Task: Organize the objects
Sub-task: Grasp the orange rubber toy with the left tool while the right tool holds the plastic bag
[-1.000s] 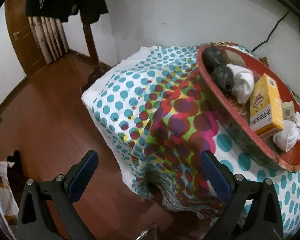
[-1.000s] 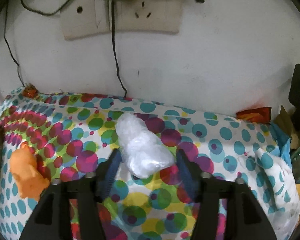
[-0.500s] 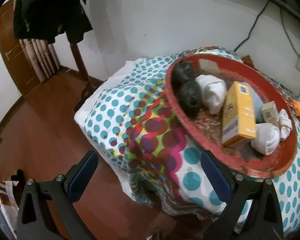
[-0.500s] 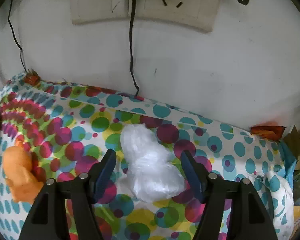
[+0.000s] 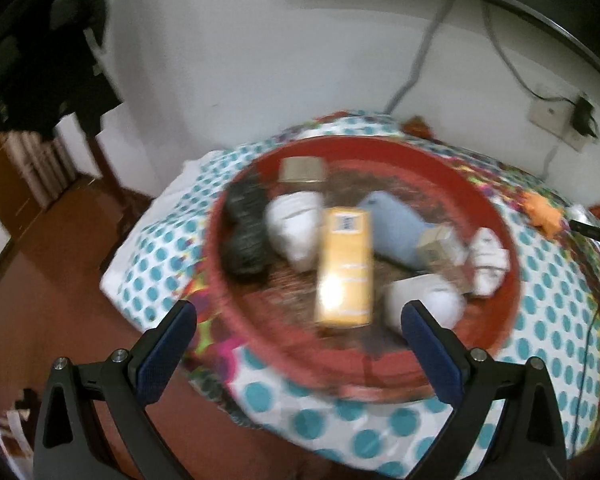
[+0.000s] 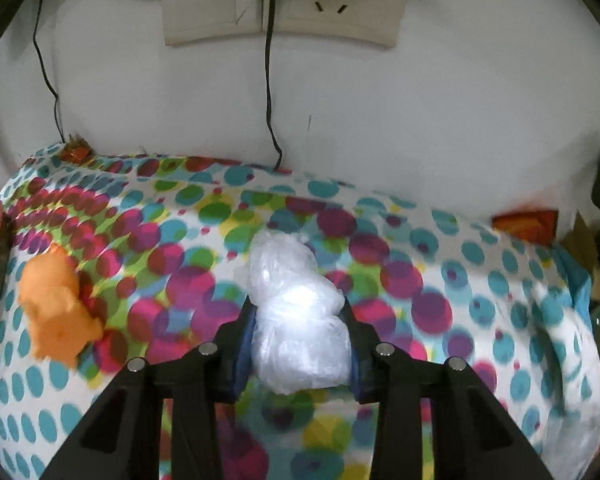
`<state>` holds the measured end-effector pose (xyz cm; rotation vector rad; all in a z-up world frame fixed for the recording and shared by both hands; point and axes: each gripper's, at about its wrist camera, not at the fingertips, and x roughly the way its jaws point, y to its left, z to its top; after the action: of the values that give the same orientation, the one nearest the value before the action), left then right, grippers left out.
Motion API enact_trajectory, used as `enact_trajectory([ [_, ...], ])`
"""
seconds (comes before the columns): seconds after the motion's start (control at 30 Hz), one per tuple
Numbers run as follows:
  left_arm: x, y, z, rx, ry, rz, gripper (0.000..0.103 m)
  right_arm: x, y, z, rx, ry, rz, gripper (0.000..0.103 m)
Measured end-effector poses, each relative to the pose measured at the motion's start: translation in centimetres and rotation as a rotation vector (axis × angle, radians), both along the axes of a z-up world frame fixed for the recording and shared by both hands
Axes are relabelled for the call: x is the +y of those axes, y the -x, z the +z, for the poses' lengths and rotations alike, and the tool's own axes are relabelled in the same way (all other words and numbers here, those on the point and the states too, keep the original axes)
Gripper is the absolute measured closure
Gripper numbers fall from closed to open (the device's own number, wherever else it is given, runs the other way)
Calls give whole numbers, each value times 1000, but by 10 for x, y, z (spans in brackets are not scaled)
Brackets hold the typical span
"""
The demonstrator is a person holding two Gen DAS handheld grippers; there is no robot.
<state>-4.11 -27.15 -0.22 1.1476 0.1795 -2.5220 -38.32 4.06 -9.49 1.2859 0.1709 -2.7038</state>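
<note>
The right gripper [image 6: 300,316] has just been closing, and its blue pads now press both sides of a crumpled clear plastic bag [image 6: 296,316]. The bag sits on the dotted cloth [image 6: 440,280] near the wall, below a wall socket [image 6: 280,0] with a black cable [image 6: 270,92] hanging from it. Its upper part sticks out past the fingertips. To the left of the bag, well apart, an orange lump [image 6: 56,304] lies on the cloth. At the far right edge a smaller orange thing [image 6: 524,222] lies near the wall.

The left gripper [image 5: 298,316] hangs over the near edge of a round red tray [image 5: 496,216], jaws spread wide with nothing between them. The picture is blurred. In the tray lie a yellow box [image 5: 344,268], two dark rolled bundles [image 5: 246,236], a white bundle [image 5: 296,230], a pale blue bundle [image 5: 396,232], a small tan box [image 5: 438,244], another small box [image 5: 302,168] at the back, and two more white bundles [image 5: 488,260] on the right side. The tray rests on the same dotted cloth, which hangs over the table's edge toward a brown wooden floor [image 5: 48,280]. Dark clothing [image 5: 40,52] hangs at upper left.
</note>
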Motion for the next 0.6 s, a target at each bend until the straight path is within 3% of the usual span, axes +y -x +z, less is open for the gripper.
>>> enact_trajectory([
  [0.23,74,41,12,-2,23,-165,1,-1,-46,-2,-2,3,-11,66],
  [0.27,83,47,12,-6,23,-179,1,15,-58,2,1,0,-18,66],
  [0.4,129,73,12,-25,-18,-261,1,49,-90,12,-1,0,-34,66],
  [0.6,176,112,11,-53,-91,-292,1,72,-119,14,-2,5,-32,66],
])
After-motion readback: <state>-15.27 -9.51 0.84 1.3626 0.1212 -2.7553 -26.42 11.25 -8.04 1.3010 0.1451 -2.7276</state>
